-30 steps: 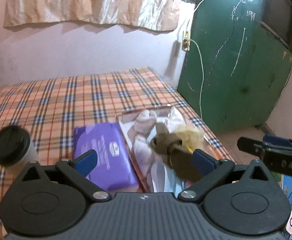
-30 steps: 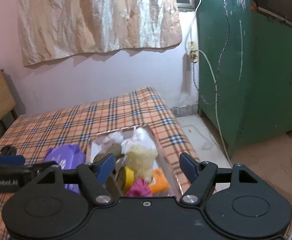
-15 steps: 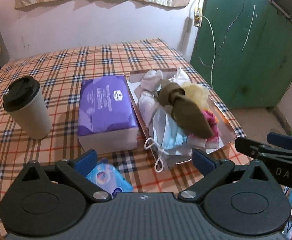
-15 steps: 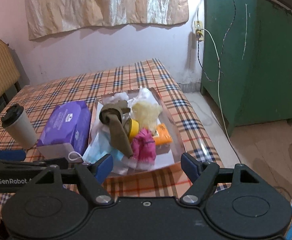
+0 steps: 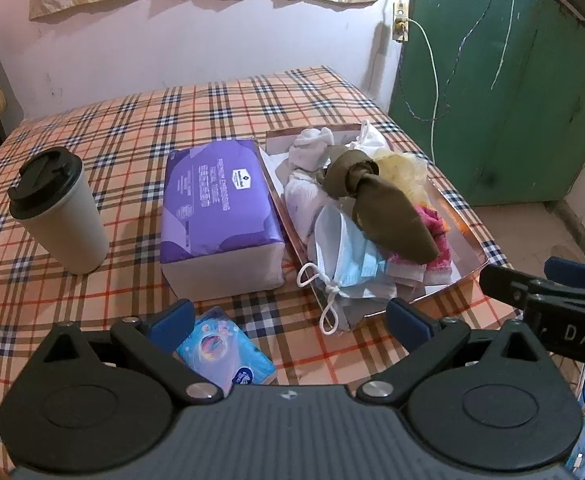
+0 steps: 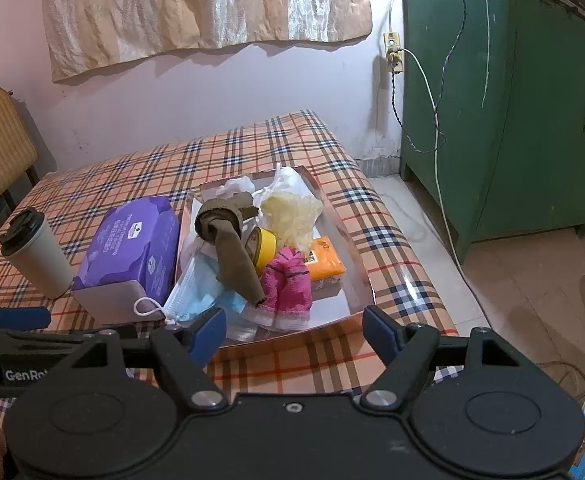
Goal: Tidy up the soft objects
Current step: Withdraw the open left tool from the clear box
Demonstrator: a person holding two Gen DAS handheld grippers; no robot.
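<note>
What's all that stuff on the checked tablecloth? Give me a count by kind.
Tissue packs: 3, purple, small blue, orange
Cups with lid: 1
Trays: 1
Face masks: 1
Knotted brown cloths: 1
Pink cloths: 1
Total: 8; the pile hides more.

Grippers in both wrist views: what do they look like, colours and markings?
Both tongs, left and right, have matte black linkage arms, blue pads, silver pivot screws and round black discs. White lettering marks their sides: "GenRo" on the left, "DAS" on the right.
</note>
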